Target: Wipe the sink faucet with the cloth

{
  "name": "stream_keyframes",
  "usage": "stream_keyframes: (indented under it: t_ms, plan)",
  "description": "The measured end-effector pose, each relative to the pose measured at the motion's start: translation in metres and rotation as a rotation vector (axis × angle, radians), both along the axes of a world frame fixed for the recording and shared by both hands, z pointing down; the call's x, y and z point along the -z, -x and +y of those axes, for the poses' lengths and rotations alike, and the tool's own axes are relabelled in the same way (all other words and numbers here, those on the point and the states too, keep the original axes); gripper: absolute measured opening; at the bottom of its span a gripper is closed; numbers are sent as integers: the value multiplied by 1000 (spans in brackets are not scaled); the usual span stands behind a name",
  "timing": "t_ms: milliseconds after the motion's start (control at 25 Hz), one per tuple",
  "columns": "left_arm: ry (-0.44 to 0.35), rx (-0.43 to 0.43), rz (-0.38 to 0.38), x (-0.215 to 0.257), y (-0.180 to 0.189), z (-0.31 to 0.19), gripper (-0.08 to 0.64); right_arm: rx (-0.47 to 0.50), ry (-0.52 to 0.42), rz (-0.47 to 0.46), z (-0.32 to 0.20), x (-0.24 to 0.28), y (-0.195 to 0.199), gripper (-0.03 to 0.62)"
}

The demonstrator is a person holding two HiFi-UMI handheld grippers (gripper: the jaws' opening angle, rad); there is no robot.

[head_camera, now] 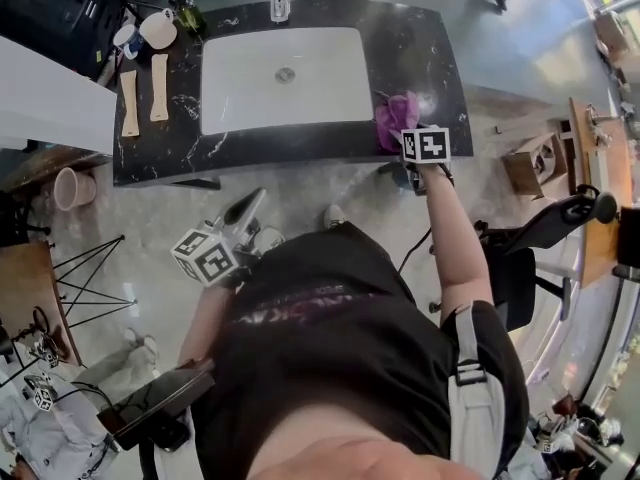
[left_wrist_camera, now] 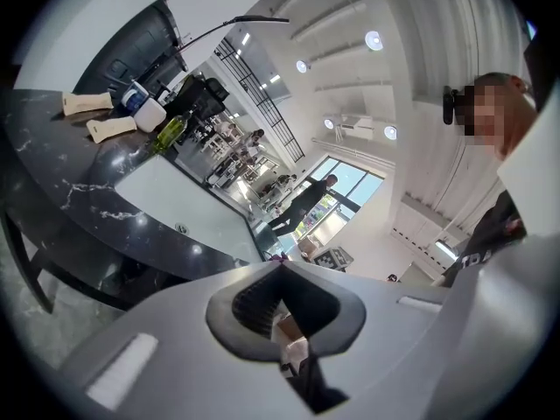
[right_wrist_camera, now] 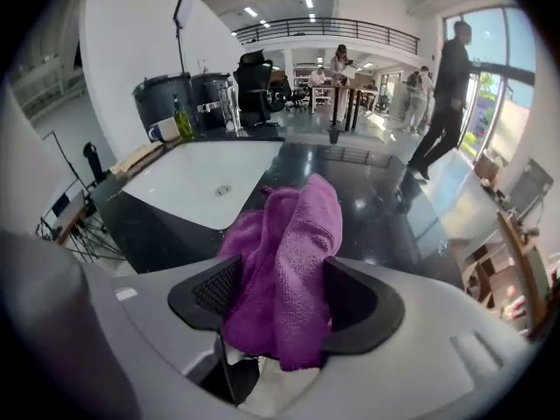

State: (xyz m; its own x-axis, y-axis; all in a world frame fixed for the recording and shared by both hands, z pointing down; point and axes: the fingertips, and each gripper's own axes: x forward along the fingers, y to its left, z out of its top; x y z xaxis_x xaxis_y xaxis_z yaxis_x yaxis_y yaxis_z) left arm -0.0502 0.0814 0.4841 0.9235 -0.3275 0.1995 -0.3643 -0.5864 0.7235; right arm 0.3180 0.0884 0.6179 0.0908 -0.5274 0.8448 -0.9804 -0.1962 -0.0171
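The purple cloth (head_camera: 396,118) is seen bunched on the dark bench (head_camera: 425,63), right of the sink (head_camera: 250,93), between the released, wide-spread jaws of the right gripper (right_wrist_camera: 282,265). The left gripper (left_wrist_camera: 280,268) is held before the bench, jaws clenched on nothing.

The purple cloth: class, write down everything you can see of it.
The purple cloth is a soft, nubby rag that looks like microfibre, bunched into upright folds rather than spread flat. It sits on the dark marbled counter, just right of the white sink, near the front edge. The right gripper straddles it with its jaws wide apart. The folds lie against the pads but do not look squeezed.
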Motion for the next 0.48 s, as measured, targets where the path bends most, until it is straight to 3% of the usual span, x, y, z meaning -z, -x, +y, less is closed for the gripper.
stream_keyframes:
  t_ms: [160,320,480]
  plan:
    - [5,15,5,-1,11,-1,0,15,3,78,-1,1,2,162]
    - [8,33,11,-2,30,-6,0,29,-24,141,-5,14,8,123]
    - [13,16,4,-5,52,-9,0,67,-155,168,-12,45,43,120]
